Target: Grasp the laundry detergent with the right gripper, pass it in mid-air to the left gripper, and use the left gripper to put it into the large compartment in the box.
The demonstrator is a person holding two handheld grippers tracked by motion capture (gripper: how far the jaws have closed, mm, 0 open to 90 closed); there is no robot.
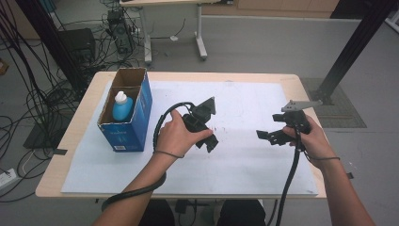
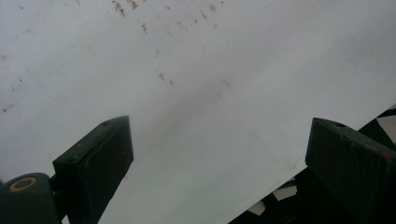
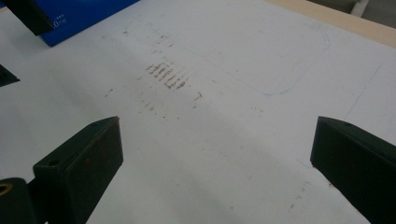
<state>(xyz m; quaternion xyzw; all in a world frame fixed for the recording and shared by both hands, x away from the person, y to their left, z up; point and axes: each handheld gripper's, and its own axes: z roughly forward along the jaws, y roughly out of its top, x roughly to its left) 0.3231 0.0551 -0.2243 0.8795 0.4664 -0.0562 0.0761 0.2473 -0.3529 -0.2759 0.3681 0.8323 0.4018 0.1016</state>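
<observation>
Jaws of the left gripper (image 1: 211, 142) and right gripper (image 1: 267, 136) spread wide, grasping nothing, above the white sheet (image 1: 244, 160); the blue bottle (image 1: 123, 107) stands upright inside the open blue box (image 1: 136, 120) at the table's (image 1: 84, 101) left.

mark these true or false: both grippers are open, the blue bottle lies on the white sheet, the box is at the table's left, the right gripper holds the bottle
1. Both grippers are open. True: the left gripper and right gripper each have jaws spread with nothing between.
2. The blue plastic bottle with a white cap lies on the white paper sheet. False: it stands inside the open blue cardboard box.
3. The box is at the table's left. True.
4. The right gripper holds the bottle. False: it is empty, over the sheet.
</observation>
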